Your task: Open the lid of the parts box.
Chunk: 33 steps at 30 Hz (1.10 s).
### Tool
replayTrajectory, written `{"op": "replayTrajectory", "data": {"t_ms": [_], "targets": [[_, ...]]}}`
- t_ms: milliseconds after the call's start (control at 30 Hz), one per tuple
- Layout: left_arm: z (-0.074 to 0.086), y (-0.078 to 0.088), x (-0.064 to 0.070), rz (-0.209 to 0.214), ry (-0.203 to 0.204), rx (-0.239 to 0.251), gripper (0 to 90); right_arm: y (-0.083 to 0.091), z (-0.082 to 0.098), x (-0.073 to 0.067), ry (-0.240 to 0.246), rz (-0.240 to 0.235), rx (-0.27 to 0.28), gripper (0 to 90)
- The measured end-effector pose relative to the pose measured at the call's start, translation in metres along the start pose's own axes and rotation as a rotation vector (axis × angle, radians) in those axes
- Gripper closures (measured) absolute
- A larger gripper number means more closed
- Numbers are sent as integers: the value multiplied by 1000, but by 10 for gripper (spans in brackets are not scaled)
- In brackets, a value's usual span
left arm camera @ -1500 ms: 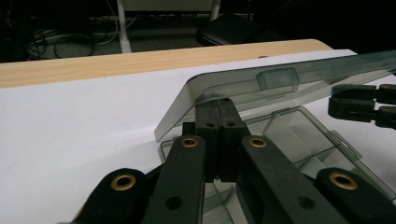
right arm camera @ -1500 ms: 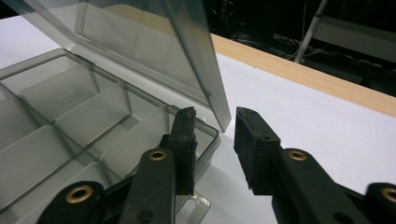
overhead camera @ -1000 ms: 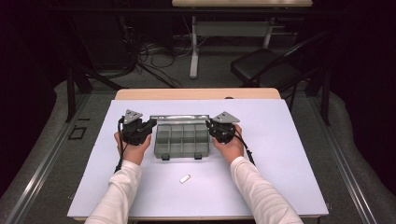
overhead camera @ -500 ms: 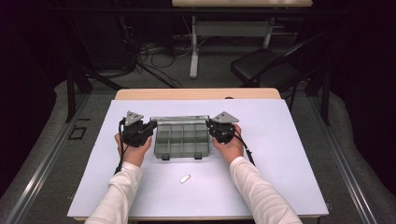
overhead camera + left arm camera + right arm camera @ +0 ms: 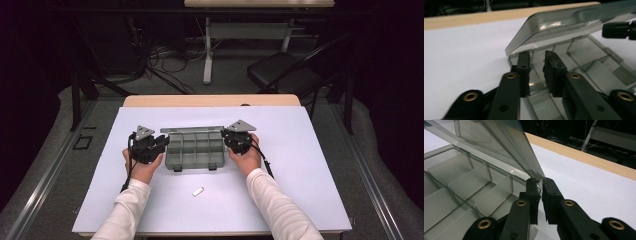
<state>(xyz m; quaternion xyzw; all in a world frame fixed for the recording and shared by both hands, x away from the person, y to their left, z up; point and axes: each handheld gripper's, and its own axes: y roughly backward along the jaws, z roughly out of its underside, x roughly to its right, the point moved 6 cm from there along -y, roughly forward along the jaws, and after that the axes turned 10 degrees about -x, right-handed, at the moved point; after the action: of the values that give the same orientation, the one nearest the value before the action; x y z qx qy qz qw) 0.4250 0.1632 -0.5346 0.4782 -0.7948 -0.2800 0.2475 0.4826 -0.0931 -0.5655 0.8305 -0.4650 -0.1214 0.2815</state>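
A smoky clear compartment box [image 5: 195, 150] lies on the white table top with its lid [image 5: 192, 129] raised at the far side. My left gripper [image 5: 162, 142] is at the box's left end. In the left gripper view its jaws [image 5: 537, 62] have just been opening and stand apart over the box's near corner, under the lid [image 5: 554, 27], with the pads clear of the wall. My right gripper [image 5: 226, 137] is at the right end. Its jaws [image 5: 539, 186] are pinched on the box's thin edge where the lid's corner [image 5: 534, 173] comes down.
A small white piece [image 5: 198, 191] lies on the white mat [image 5: 300, 170] in front of the box. The table's wooden far edge [image 5: 210, 101] runs behind it. A black chair [image 5: 285, 75] and cables stand on the floor beyond.
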Motion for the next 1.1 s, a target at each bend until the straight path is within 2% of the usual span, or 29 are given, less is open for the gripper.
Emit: {"op": "replayTrajectory", "data": {"t_ms": [33,100,133,167,233,300,333,367,400,433,533,567,633,667,700,800,1100], "targets": [[0,0,0,0,0,0,695,0,0,0,0,0,0,834],[11,-8,-5,-24,14,-45,649,0,0,0,4,-2,0,831],[11,-8,-5,-24,14,-45,629,0,0,0,4,-2,0,831],[14,-12,-6,-21,13,-67,599,1,0,-1,7,-2,7,827],[18,-16,-6,-28,-6,-84,547,1,0,-1,5,-3,9,824],[24,-22,-5,-20,-21,-127,515,2,-1,-1,7,-3,7,824],[24,-22,-5,-20,-21,-127,512,2,-1,-1,7,-3,7,824],[30,-30,-4,-25,-32,-166,499,2,0,-1,4,-5,6,824],[30,-30,-4,-25,-32,-166,498,2,0,-1,4,-5,6,824],[34,-34,-4,-25,-33,-188,495,2,0,-2,4,-3,7,824],[41,-44,-4,-37,-92,-227,491,2,0,-2,6,-2,9,824],[41,-44,-4,-37,-92,-227,491,2,0,-2,6,-2,9,824],[43,-50,-5,-39,-124,-227,525,3,0,-2,7,-2,12,824],[44,-51,-5,-30,-130,-221,525,3,0,-2,7,-2,12,824],[44,-53,-6,-10,-138,-219,562,3,0,-2,9,-3,13,824],[44,-54,-7,3,-138,-210,554,3,0,-3,8,-1,13,824],[44,-56,-7,-22,-153,-191,558,3,0,-3,8,9,17,824]]}}
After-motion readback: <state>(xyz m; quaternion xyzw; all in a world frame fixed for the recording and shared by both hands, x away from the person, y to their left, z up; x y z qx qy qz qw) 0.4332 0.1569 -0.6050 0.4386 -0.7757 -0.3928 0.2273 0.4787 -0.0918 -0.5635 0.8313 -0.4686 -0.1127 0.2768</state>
